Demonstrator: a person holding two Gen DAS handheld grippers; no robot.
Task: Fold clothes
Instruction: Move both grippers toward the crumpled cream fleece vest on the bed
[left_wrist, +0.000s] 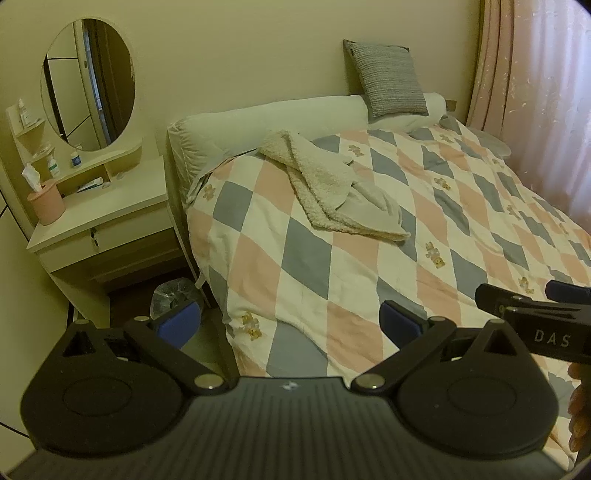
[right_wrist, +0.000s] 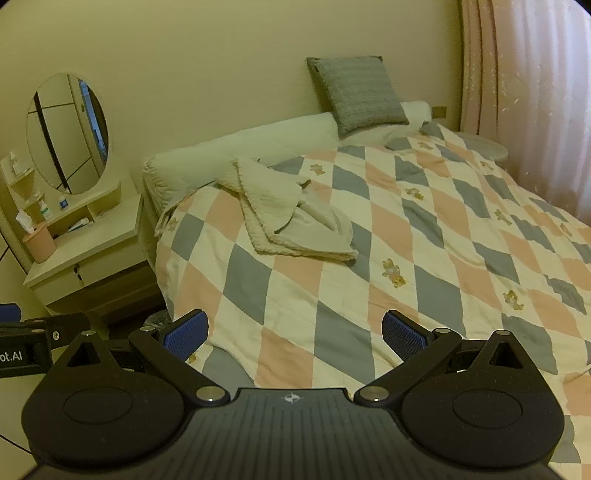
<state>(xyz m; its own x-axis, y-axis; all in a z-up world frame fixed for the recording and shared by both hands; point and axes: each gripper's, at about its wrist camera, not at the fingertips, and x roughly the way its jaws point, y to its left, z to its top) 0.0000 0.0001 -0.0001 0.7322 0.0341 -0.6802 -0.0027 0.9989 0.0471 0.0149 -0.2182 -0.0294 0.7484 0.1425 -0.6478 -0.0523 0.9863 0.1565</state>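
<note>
Left gripper (left_wrist: 290, 326): black body, blue ribbed pads, silver pivot screws.
Right gripper (right_wrist: 295, 334): same black build, "DAS" lettering on its side.

A home bedroom: a bed (left_wrist: 369, 236) with a checked quilt fills the centre, a mirrored dressing table (left_wrist: 99, 206) at left, pink curtains (left_wrist: 535, 92) at upper right.

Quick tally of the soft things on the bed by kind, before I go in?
Cream fleece garment: 1
Grey cushion: 1
White bolster: 1
Checked quilt: 1
Total: 4
Both grippers, left and right, have their jaws open and hold nothing.
</note>
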